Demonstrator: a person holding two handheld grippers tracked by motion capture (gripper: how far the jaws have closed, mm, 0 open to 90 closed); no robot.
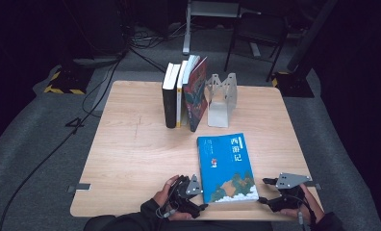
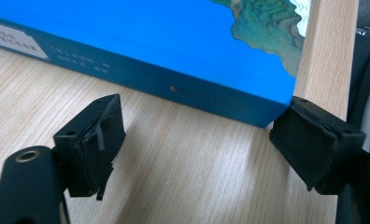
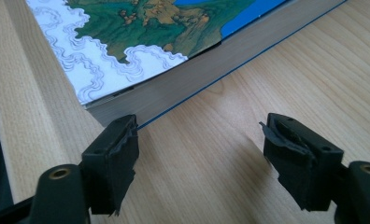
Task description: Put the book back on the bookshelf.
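A blue book [image 1: 226, 166] with a green landscape and white clouds on its cover lies flat near the table's front edge. My left gripper [image 1: 198, 193] rests on the table just left of the book's lower corner, jaws wide apart. In the left gripper view, that gripper [image 2: 202, 140] is open and faces the book's blue spine [image 2: 174, 65] without touching it. My right gripper [image 1: 265, 191] stands open just right of the book's lower right corner. In the right gripper view, my right gripper [image 3: 204, 154] has its left jaw close to the page edge [image 3: 211, 60].
Several books [image 1: 184, 94] stand upright at the back of the wooden table [image 1: 131, 154], leaning beside a grey metal bookend [image 1: 221, 98]. A chair [image 1: 256, 33] and cables sit on the dark floor beyond. Bare wood spreads left of the blue book.
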